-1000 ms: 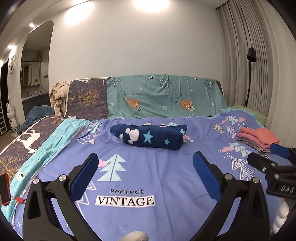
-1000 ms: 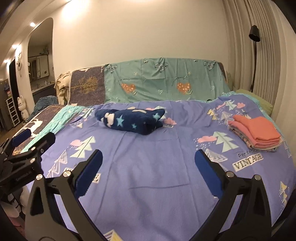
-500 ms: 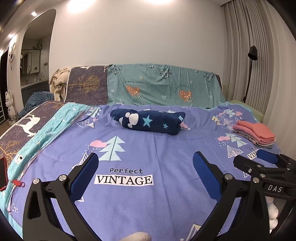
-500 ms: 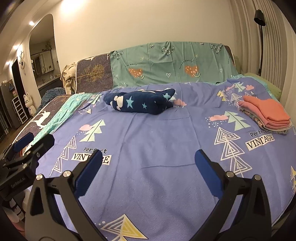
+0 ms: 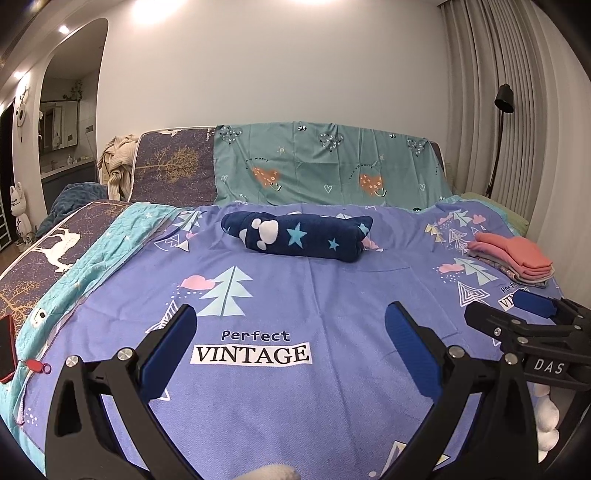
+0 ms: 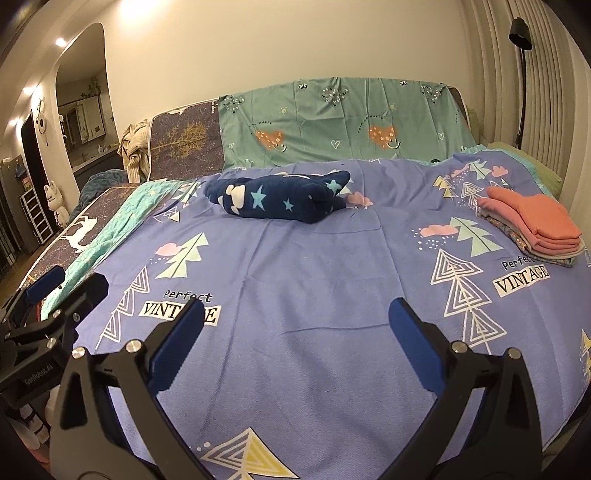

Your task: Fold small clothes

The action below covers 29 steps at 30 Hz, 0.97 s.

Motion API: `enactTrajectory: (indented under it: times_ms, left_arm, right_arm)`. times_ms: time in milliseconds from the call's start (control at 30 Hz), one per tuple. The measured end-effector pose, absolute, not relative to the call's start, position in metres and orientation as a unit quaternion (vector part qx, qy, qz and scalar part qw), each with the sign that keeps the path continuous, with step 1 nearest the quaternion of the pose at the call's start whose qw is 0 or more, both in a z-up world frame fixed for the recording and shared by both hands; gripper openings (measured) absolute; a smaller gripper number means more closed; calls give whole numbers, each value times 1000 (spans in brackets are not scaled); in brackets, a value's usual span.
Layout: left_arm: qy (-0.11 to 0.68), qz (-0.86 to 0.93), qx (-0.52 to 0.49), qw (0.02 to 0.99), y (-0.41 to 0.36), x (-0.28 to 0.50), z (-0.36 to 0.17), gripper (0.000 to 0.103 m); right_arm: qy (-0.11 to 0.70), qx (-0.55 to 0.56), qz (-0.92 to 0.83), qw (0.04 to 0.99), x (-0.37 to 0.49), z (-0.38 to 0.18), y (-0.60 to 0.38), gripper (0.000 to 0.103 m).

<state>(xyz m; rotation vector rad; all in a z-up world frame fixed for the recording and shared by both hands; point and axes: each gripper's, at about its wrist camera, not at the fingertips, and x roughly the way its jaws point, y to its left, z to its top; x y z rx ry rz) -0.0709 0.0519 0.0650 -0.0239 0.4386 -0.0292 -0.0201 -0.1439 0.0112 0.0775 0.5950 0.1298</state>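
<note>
Two claws, left [image 5: 288,336] and right [image 6: 295,332], we hold wide apart, empty; navy bundle [image 5: 299,240] at 12 o'clock, folded stack [image 6: 535,221] at 2.

Room lit by warm ceiling lights; bright glare patches on wall [image 5: 280,85] at top, spotlights in archway [image 5: 64,29] at left. Right-wrist view more yellow, left cooler. Bed [image 5: 295,387] evenly lit, soft shadows only, faint under navy bundle [image 5: 295,240]. Both pics sharp in centre, no motion blur. Strong fisheye bend: curtain [image 6: 517,92] & walls bow, corners vignette to black.
</note>
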Motion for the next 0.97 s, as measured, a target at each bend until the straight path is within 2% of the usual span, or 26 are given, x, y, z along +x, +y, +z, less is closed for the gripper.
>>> enactTrajectory:
  times_ms: [967]
  left_arm:
    - [229, -17, -14, 973, 56, -64, 54, 102]
  right_arm:
    - [300, 28, 58, 952, -13, 3, -142, 101]
